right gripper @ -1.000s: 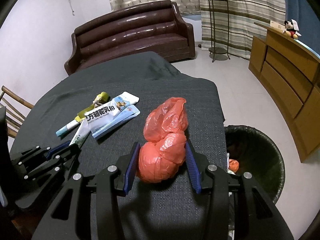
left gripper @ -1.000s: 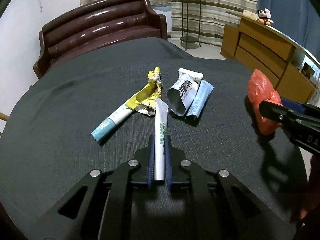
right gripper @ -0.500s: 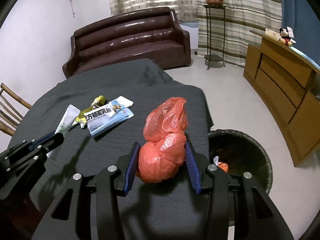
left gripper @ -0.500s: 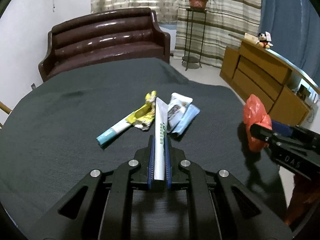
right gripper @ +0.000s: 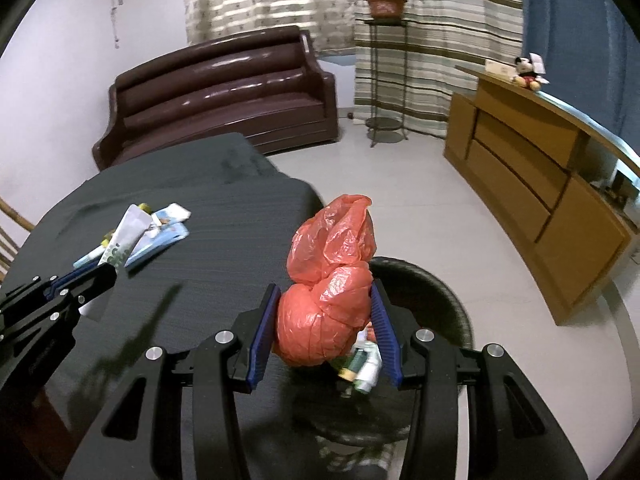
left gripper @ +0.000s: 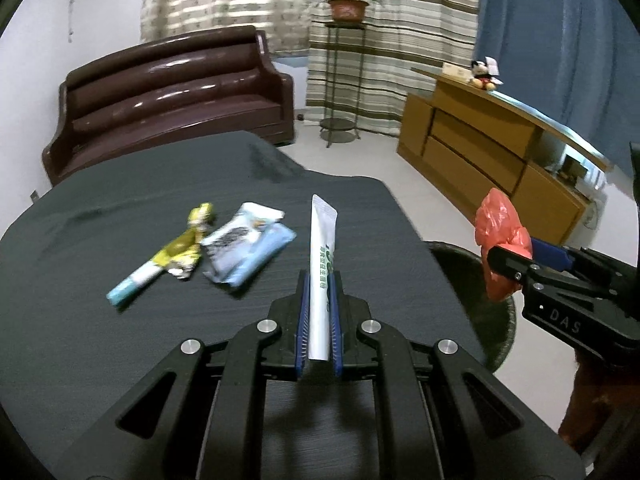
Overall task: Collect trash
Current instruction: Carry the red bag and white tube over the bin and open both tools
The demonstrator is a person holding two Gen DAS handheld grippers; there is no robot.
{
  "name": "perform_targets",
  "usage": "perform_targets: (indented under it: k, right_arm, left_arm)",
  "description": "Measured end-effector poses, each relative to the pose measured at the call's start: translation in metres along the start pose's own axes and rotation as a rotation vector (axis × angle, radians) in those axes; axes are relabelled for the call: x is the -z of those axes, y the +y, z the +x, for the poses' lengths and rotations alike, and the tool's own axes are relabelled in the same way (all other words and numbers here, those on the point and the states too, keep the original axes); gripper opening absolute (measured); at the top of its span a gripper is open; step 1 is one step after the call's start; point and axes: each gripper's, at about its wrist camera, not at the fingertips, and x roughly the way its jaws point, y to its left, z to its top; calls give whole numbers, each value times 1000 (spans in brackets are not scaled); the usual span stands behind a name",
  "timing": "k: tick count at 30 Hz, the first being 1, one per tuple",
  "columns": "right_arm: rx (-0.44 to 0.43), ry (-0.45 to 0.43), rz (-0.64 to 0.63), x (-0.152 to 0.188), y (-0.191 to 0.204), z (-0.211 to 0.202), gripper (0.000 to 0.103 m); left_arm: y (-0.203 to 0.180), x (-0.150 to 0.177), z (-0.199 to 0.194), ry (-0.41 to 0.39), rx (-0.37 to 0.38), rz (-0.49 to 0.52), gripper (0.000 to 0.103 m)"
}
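My left gripper (left gripper: 319,280) is shut on a white tube (left gripper: 321,256) with green print, held above the dark table (left gripper: 120,360). It also shows in the right wrist view (right gripper: 102,276). My right gripper (right gripper: 325,296) is shut on a crumpled red plastic bag (right gripper: 330,280), held over the black trash bin (right gripper: 436,288) beside the table's right edge. The bag also shows in the left wrist view (left gripper: 500,240). A yellow wrapper (left gripper: 186,244), a white-and-teal stick (left gripper: 134,282) and two pale blue packets (left gripper: 248,248) lie on the table.
Trash lies inside the bin (right gripper: 364,364). A brown sofa (left gripper: 168,96) stands behind the table. A wooden cabinet (left gripper: 500,160) runs along the right wall. A plant stand (left gripper: 340,80) stands by the curtains. A wooden chair (right gripper: 12,236) is at the far left.
Both grippers have lifted and moved right with their loads. The red bag went from above the table to over the bin. The tube rose off the table.
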Motion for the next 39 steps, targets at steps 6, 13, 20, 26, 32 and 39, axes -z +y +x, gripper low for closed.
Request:
perform_targets:
  k: [6, 13, 20, 26, 32, 39]
  right_arm:
    - [25, -6, 14, 1, -21, -2, 45]
    - [27, -14, 28, 3, -34, -4, 45]
    - [25, -12, 43, 7, -45, -1, 45]
    - [24, -12, 55, 7, -52, 0, 45]
    - [26, -13, 67, 6, -58, 2, 45]
    - [31, -11, 77, 6, -62, 6, 45]
  left_arm:
    - [-32, -2, 7, -1, 33, 43, 10]
    - [-60, -6, 20, 1, 51, 77, 10]
    - [-79, -4, 32, 16, 55, 99, 10]
    - [-86, -6, 41, 28, 55, 114, 10]
    - [-94, -6, 48, 32, 56, 124, 10]
    - [-99, -8, 56, 42, 59, 134, 10]
